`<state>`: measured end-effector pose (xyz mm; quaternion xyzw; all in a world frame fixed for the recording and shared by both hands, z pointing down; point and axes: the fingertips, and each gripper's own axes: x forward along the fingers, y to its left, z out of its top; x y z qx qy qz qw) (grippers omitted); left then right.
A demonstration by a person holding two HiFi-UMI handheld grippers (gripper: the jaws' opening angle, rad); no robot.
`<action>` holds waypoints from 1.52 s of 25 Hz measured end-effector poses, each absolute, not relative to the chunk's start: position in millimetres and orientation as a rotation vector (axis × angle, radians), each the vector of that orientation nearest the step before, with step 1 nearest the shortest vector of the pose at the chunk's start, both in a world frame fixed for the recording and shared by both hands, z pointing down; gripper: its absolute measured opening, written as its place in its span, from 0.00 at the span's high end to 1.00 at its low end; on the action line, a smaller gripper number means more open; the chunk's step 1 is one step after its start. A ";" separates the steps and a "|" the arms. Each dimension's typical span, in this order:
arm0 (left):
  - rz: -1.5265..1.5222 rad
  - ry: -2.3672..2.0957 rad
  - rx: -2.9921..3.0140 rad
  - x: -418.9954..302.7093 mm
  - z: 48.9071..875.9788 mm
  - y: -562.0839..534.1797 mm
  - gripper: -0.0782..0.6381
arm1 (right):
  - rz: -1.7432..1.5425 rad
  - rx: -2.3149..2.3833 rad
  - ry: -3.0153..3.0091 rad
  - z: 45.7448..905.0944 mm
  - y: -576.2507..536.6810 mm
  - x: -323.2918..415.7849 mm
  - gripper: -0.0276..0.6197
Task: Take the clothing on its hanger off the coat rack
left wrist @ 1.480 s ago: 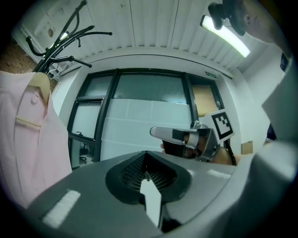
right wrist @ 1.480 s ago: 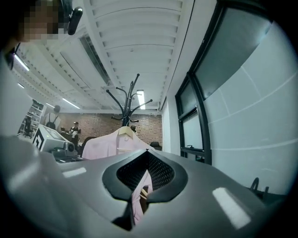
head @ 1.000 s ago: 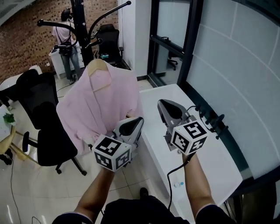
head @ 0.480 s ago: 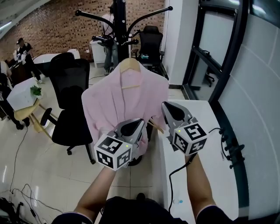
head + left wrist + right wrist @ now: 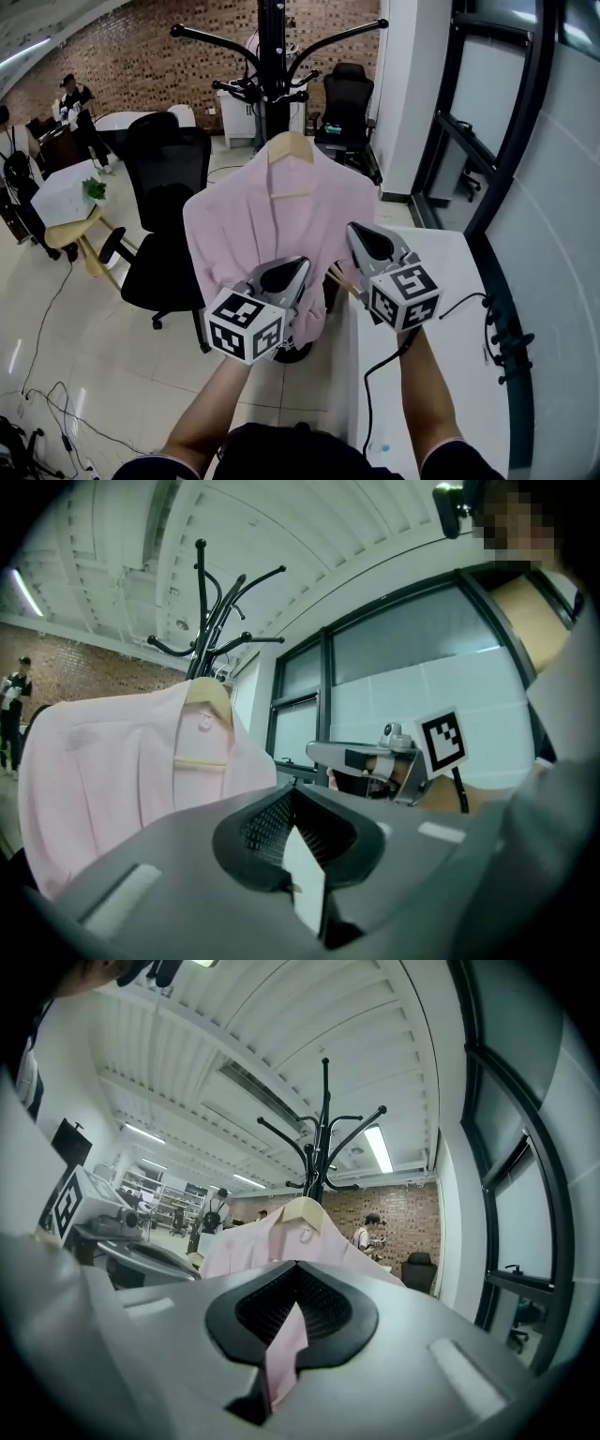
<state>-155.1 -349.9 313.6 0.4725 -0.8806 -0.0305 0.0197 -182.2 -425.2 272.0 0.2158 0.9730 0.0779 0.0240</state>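
Pink shirt (image 5: 272,225) hung on wooden hanger (image 5: 289,145) from the black coat rack (image 5: 273,56), upper centre of the head view. Both claws sat lower centre, aimed at the shirt's lower half. Left gripper (image 5: 289,270) was clenched, nothing between its jaws. Right gripper (image 5: 364,240) was clenched too and empty, pink showing only beyond its tips. The hanger's long axis ran left-right across the frame, hook above it. The hanger lay up-frame of both claws: left under the hook, right under the right shoulder, looking slightly nearer. Next likely needs jaws parted and a rise.
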 end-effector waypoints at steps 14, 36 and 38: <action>-0.082 -2.732 1.456 -194.5 318.1 -371.5 0.87 | 0.382 0.676 3.022 265.5 -447.1 -257.1 0.95; -0.032 -2.745 1.411 -236.1 320.6 -365.2 0.87 | 1.034 0.885 2.955 261.4 -415.5 -371.2 0.54; -0.025 -2.743 1.408 -237.5 321.3 -364.1 0.87 | 1.051 0.893 2.951 264.2 -411.0 -376.1 0.57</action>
